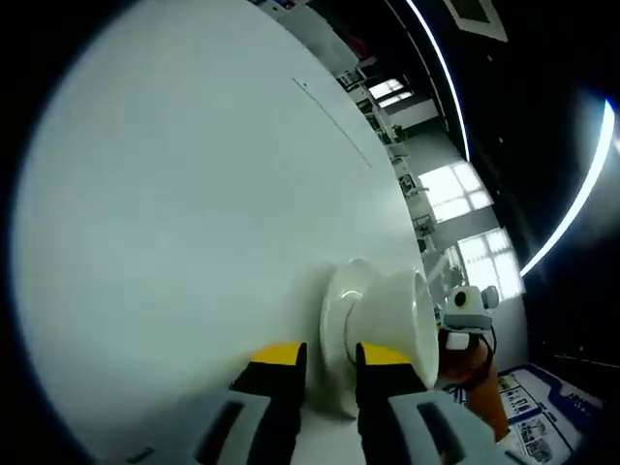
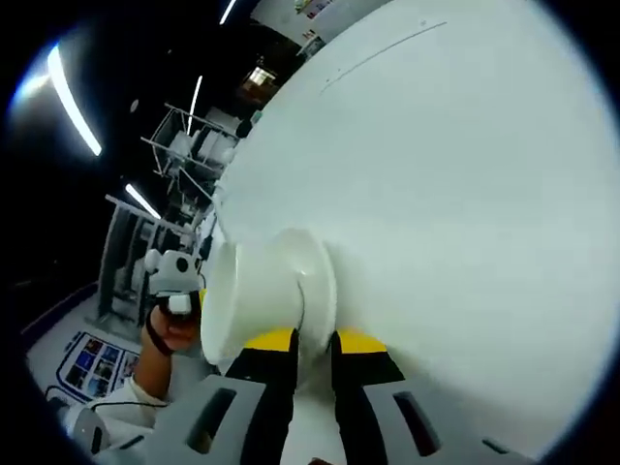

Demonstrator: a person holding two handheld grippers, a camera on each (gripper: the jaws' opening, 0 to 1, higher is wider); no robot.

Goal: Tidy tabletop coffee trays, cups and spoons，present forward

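Both views are rolled sideways. In the left gripper view a white saucer (image 1: 337, 325) stands edge-on against the white table (image 1: 194, 213), with a white cup (image 1: 399, 320) on it. My left gripper (image 1: 331, 356) is shut on the saucer's near rim, one yellow-tipped jaw on each face. The right gripper (image 1: 467, 312) shows small past the cup, in a hand. In the right gripper view a white cup (image 2: 250, 300) sits on a saucer (image 2: 316, 286), whose rim is pinched by my right gripper (image 2: 315, 341). The left gripper (image 2: 174, 276) shows beyond the cup. I cannot tell if both hold one saucer.
The table's edge (image 1: 402, 194) runs just past the saucer. Beyond it lie a dim room with shelving (image 2: 184, 155), bright windows (image 1: 465, 194) and ceiling light strips (image 1: 581, 184). A printed floor mat (image 1: 538, 407) lies below the table edge.
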